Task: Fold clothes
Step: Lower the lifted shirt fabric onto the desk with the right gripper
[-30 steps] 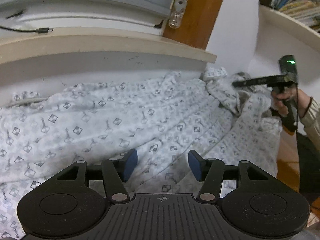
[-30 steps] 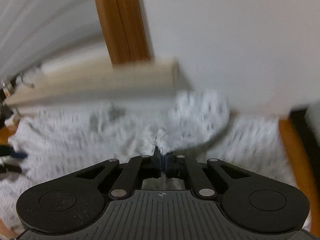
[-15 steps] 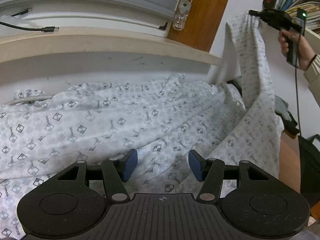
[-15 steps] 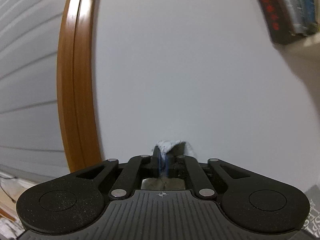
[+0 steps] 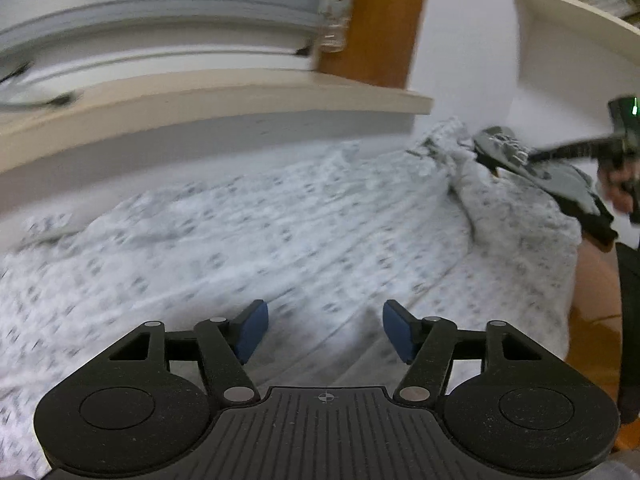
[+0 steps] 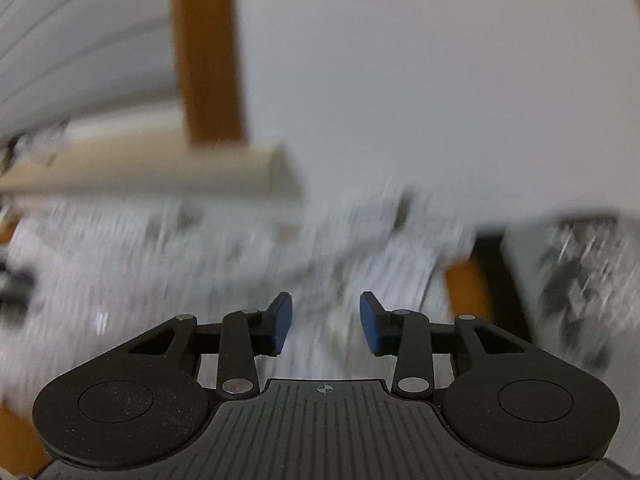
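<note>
The left gripper (image 5: 324, 330) hovers with its blue pads (image 5: 253, 330) wide apart and nothing between them; the patterned white garment (image 5: 260, 232) lies spread below and ahead of the fingers, under the beige sill (image 5: 208, 98). The right gripper (image 6: 326, 326) stands partly open, its jaws having just been opening, and no cloth is pinched between its pads (image 6: 282, 322); the garment lies blurred beneath and beyond them. From the left wrist view, a hand (image 5: 620, 184) holds that gripper beyond the right fingertip, over the garment's bunched far corner.
</note>
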`<state>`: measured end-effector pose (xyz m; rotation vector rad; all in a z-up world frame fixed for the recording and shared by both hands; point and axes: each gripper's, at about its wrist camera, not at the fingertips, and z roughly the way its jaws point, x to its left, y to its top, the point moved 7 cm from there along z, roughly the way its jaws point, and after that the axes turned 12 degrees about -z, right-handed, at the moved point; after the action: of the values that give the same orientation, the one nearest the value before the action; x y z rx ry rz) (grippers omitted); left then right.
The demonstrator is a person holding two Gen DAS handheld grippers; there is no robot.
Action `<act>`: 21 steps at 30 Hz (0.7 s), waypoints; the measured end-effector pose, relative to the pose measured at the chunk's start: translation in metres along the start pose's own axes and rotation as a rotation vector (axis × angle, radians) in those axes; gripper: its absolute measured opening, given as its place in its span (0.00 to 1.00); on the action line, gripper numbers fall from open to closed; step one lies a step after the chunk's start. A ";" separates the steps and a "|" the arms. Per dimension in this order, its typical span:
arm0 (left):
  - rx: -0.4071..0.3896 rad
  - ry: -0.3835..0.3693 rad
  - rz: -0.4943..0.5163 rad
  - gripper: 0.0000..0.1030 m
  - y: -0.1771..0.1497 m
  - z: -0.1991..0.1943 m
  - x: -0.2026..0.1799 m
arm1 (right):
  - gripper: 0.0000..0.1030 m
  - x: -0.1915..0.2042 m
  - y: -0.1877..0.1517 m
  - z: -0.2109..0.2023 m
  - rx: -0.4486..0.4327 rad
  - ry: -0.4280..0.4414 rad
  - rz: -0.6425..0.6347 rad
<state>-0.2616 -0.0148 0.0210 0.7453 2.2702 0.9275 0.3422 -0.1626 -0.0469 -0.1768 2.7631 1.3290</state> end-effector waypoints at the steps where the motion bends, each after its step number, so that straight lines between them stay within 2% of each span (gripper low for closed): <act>1: 0.002 -0.007 0.017 0.60 0.003 0.004 -0.009 | 0.38 0.005 -0.013 0.003 0.020 0.031 0.005; 4: 0.024 -0.049 0.068 0.52 0.009 0.018 -0.041 | 0.38 0.024 -0.038 0.013 0.055 0.114 -0.003; 8: 0.090 -0.113 0.112 0.53 0.010 0.052 -0.088 | 0.38 0.030 -0.052 0.011 0.074 0.162 -0.017; 10: 0.118 -0.127 0.125 0.57 0.007 0.064 -0.099 | 0.24 0.029 -0.057 0.009 0.076 0.182 -0.011; 11: 0.128 -0.123 0.135 0.57 0.005 0.070 -0.102 | 0.06 0.027 -0.058 0.005 0.066 0.185 -0.010; 13: 0.131 -0.124 0.143 0.57 0.004 0.075 -0.106 | 0.05 0.020 -0.058 -0.009 0.023 0.163 -0.010; 15: 0.129 -0.132 0.145 0.55 0.004 0.075 -0.107 | 0.05 0.011 -0.050 -0.032 -0.057 0.131 -0.002; 18: 0.130 -0.131 0.154 0.47 0.003 0.073 -0.106 | 0.05 -0.002 -0.043 -0.057 -0.138 0.114 0.043; 21: 0.145 -0.148 0.172 0.42 -0.001 0.071 -0.110 | 0.05 -0.003 -0.071 -0.032 0.004 0.089 0.037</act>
<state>-0.1384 -0.0590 0.0094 1.0513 2.1848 0.7619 0.3543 -0.2309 -0.0816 -0.1899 2.8552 1.3565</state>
